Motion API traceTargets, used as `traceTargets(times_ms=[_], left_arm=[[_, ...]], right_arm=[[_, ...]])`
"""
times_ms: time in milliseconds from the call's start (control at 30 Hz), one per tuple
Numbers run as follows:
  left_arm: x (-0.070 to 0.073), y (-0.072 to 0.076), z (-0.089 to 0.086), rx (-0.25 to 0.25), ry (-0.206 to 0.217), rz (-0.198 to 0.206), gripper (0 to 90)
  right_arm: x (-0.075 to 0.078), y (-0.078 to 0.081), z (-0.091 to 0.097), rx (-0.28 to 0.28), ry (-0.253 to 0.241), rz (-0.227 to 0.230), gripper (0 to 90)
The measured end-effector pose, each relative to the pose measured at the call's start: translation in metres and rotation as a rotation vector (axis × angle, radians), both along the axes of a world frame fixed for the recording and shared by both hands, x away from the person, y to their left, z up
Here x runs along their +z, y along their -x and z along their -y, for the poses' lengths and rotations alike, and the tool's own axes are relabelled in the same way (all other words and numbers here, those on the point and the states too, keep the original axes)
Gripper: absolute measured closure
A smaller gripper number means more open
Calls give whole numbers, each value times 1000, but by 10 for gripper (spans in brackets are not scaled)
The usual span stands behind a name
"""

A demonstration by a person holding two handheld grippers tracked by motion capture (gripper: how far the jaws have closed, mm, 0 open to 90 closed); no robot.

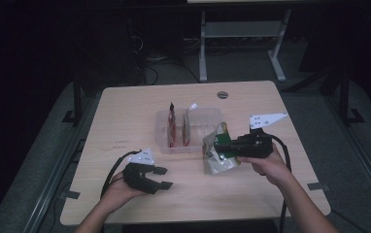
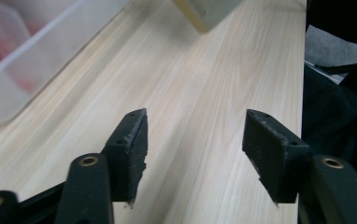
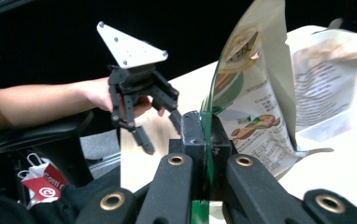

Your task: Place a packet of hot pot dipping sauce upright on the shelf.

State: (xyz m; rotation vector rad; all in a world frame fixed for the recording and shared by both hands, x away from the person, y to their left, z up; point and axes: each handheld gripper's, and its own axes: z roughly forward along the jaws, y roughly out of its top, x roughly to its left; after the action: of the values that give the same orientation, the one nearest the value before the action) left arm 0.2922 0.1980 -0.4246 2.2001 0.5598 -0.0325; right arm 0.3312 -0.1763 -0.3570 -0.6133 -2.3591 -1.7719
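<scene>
- Where the wooden table point(image 1: 125, 116) carries its one container, a clear plastic bin point(image 1: 163, 131) stands near the middle, just beyond both grippers; its pale wall also shows, blurred, at the upper left of the left gripper view point(image 2: 22, 60).
- Inside the bin stand two flat packets on edge: a red-printed packet point(image 1: 172, 127) on the left side and a second packet point(image 1: 187, 127) with a white top corner beside it, both upright and rising above the rim.
- The right gripper point(image 1: 232, 144) is clamped on a snack pouch point(image 1: 216, 154), green and white with printed text, which it holds just to the right of the bin, outside it; whether the pouch's lower end rests on the table cannot be told. In the right gripper view the jaws are pressed together on the pouch's green edge point(image 3: 256, 107).
- The left gripper point(image 1: 161, 177) sits low over the near left part of the table, well apart from the pouch; its jaws stand apart, with bare wood between the pads point(image 2: 270, 154) and nothing held.
</scene>
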Motion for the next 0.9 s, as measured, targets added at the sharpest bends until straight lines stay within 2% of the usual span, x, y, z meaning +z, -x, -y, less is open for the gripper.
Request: traceTargets(times_ms=[33,200,433,700,900], left_arm=[[0,-1,-3,15,11,-5,383],[1,-3,-5,21,21,2,375],[1,-5,-6,12,6,-4,371],[0,-6,-5,-1,9,-10,366],[-2,-6,-3,-9,3,-19,360]], right_arm=[[3,-4,0,-6,2,10,900],[8,-14,0,-22,3,17,900],[15,-34,-3,-46,15,34,900],[22,-54,-9,-71,22,47,900],[23,-68,-13,-90,35,42,900]])
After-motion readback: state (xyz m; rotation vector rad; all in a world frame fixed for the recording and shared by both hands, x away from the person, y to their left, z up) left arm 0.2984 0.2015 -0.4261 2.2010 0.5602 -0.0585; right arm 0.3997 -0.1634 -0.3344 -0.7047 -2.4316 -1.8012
